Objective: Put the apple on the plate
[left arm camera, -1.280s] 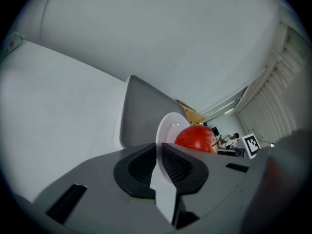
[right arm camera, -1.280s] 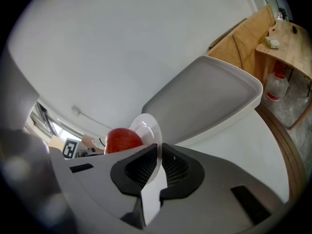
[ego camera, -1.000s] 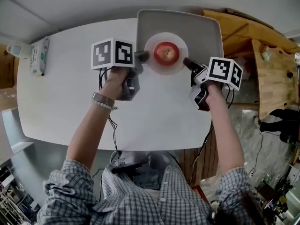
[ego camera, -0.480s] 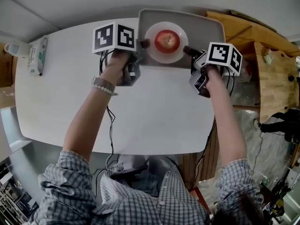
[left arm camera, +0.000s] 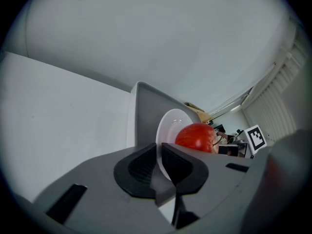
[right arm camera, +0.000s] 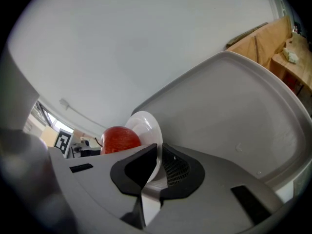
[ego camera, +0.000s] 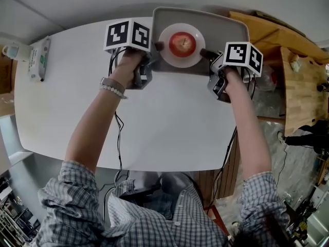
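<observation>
A red apple (ego camera: 182,43) lies on a small white plate (ego camera: 167,55) inside a grey tray (ego camera: 226,35) at the table's far edge. My left gripper (ego camera: 157,47) is shut on the plate's left rim and my right gripper (ego camera: 204,52) is shut on its right rim. In the left gripper view the jaws pinch the plate (left arm camera: 168,126), with the apple (left arm camera: 196,137) just beyond and the tray (left arm camera: 144,113) behind. In the right gripper view the plate (right arm camera: 146,123) sits clamped between the jaws, with the apple (right arm camera: 120,139) at the left over the tray (right arm camera: 234,116). Whether the plate rests on the tray is unclear.
The white table (ego camera: 164,122) runs from the tray towards me. A pack of wipes (ego camera: 39,59) and a small container (ego camera: 10,50) lie at its far left. Wooden furniture (ego camera: 298,71) stands just off the table's right side.
Both grippers have moved away from me with the plate and apple between them, and the plate now sits a little deeper in the tray. Neither grip has changed.
</observation>
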